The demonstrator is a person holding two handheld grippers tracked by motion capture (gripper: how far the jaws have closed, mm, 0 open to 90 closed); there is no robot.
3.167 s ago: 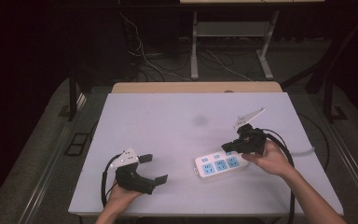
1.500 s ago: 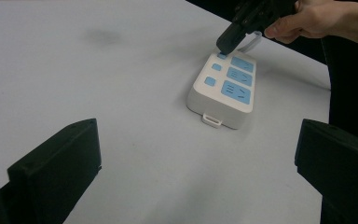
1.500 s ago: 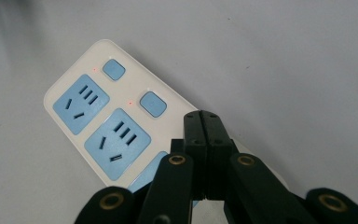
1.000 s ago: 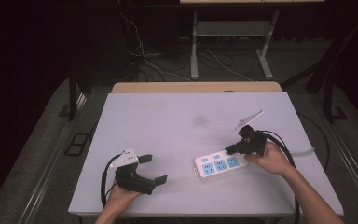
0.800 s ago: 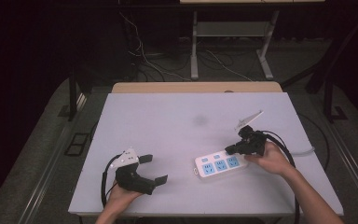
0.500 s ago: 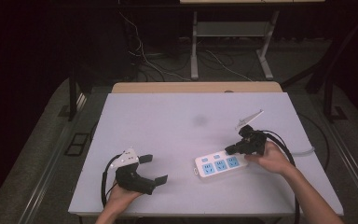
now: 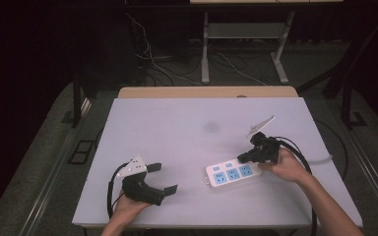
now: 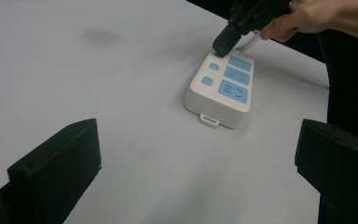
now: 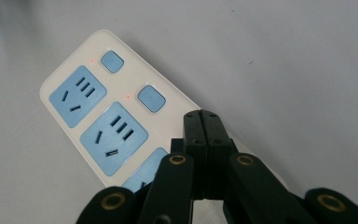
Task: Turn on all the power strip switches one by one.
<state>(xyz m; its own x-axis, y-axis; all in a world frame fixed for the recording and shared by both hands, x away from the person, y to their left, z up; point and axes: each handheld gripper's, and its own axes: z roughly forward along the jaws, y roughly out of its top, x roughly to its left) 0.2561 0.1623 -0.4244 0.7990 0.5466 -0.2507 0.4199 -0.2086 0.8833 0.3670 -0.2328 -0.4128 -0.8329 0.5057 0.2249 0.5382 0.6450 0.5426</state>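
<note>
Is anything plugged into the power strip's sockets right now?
No, the blue sockets on the power strip that show in the right gripper view are bare, with the shut right claw resting at its far end.

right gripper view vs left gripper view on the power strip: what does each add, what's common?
Right gripper view alone: small red lights beside two blue buttons, and the right gripper shut, its tips on the power strip.

Left gripper view alone: the strip's end tab, the hand holding that gripper, and the left gripper's jaws wide apart, well short of the strip.

Both: the white strip with blue sockets on the table.
</note>
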